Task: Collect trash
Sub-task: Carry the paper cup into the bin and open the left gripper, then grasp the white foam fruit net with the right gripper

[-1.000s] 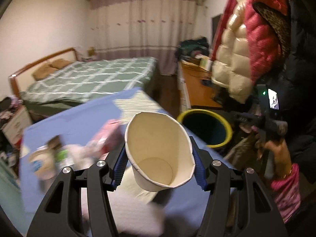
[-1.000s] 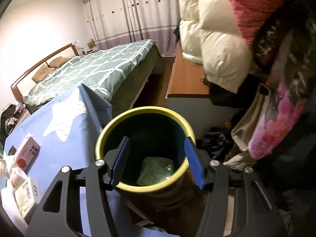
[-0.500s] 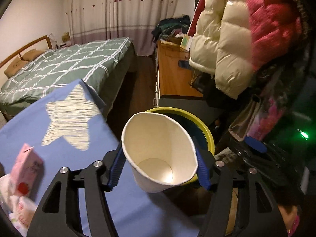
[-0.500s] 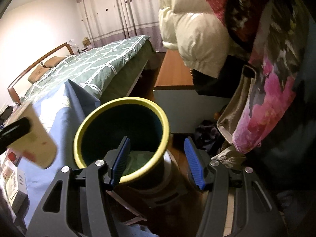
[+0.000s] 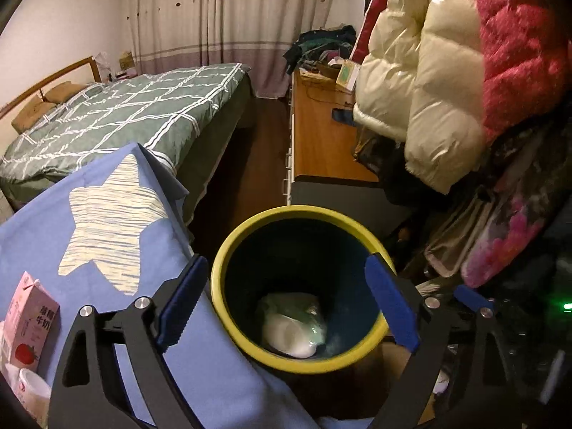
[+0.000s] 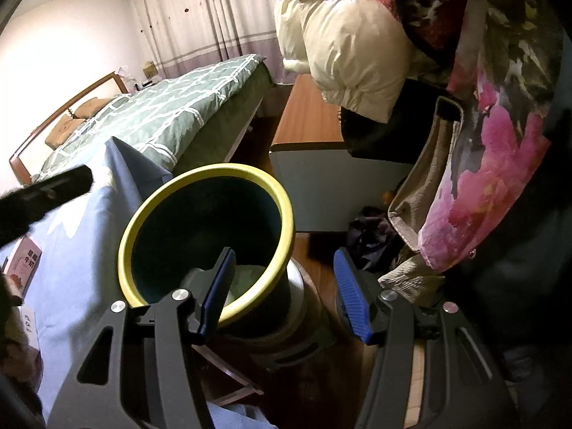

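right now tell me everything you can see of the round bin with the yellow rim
The round bin with the yellow rim has a dark teal inside and looks like plastic. It stands upright and open, with no lid, beside the edge of the blue star-print cloth, and seems to sit on a low round stand. At its bottom lies a white paper cup on a crumpled pale green bag. Nothing grips the bin; the open left hand-held gripper hangs above its mouth.

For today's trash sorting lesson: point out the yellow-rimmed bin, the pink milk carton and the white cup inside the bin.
Yellow-rimmed bin (image 5: 250, 225): left wrist view, far rim.
Pink milk carton (image 5: 30, 325): left wrist view, front face.
White cup (image 5: 286, 332): left wrist view, its side, at the bin's bottom.
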The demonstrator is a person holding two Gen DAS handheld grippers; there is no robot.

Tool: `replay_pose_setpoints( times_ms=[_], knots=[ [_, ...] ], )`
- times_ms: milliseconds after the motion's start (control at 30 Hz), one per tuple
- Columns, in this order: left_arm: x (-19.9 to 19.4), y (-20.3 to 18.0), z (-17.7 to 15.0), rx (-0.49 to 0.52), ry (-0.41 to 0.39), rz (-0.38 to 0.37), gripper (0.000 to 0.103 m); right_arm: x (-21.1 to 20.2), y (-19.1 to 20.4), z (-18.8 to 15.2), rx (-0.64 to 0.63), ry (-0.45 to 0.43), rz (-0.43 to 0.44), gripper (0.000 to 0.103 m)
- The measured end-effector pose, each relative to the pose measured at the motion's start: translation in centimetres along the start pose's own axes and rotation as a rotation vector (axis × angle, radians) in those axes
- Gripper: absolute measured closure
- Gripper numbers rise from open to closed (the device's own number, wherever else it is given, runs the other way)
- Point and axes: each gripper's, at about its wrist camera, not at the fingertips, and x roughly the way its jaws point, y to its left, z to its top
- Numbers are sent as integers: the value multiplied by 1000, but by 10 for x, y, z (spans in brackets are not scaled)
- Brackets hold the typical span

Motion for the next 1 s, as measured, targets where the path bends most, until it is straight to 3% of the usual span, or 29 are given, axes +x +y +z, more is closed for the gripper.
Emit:
replay_pose_setpoints(
  times_ms=[100, 267, 500, 733, 1000],
  knots=[
    [-36, 6, -5, -5, -36, -4, 8, -2, 6, -2, -11, 1, 13, 47],
    [-108, 29, -37, 17, -103, 83, 5, -5, 31, -10, -56, 10, 52, 44],
    [-207, 117, -90, -116, -184, 295, 5, -20, 102, -30, -193, 29, 169, 44],
    [-288, 195, -154, -266, -229, 505, 5, -66, 203, -67, -414, 53, 403, 44],
    [-332, 236, -195, -341, -257, 581, 5, -108, 290, -109, -598, 135, 679, 40]
  ],
)
